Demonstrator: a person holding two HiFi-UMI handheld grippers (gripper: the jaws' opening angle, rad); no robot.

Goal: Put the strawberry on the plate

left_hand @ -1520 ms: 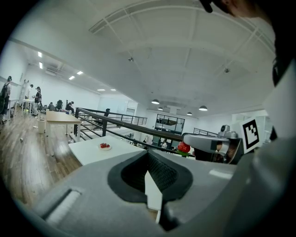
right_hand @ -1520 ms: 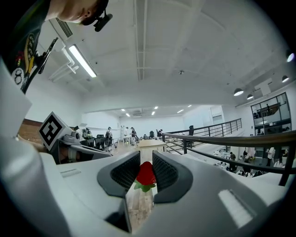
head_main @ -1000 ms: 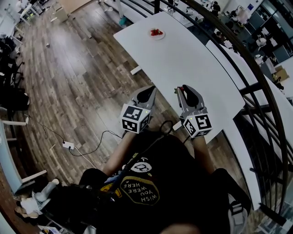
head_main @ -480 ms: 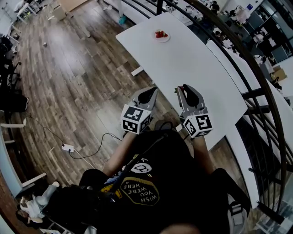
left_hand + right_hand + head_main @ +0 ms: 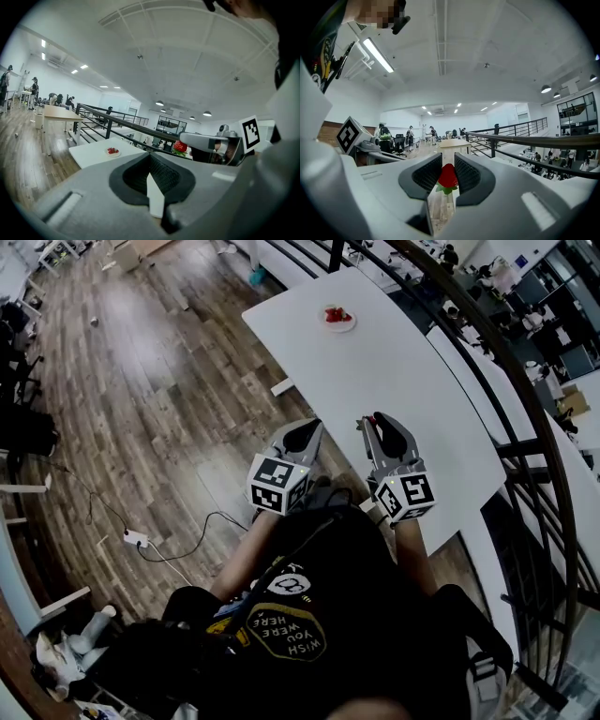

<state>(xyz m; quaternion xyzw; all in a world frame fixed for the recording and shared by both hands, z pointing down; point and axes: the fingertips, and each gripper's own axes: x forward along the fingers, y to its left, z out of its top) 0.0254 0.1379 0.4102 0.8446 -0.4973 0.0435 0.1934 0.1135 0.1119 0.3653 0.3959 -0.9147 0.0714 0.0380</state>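
A red strawberry [image 5: 448, 176] with green leaves sits pinched between the pads of my right gripper [image 5: 448, 165]. In the head view that gripper [image 5: 373, 420] hovers over the near end of the long white table [image 5: 403, 371]. From the left gripper view the same strawberry [image 5: 180, 146] shows at the right gripper's tip. My left gripper [image 5: 302, 427] hangs beside it, off the table's left edge, jaws closed with nothing between them [image 5: 150, 158]. A small white plate [image 5: 338, 317] with red strawberries on it stands at the table's far end, also seen as the plate [image 5: 112, 151] in the left gripper view.
A black railing [image 5: 525, 399] runs along the table's right side. Wooden floor [image 5: 159, 381] lies to the left, with a cable and power strip [image 5: 136, 540] on it. More tables and distant people stand beyond the railing.
Both grippers keep their place and their jaws. The head view has shifted a little, so the table and plate sit slightly lower and further right in the picture.
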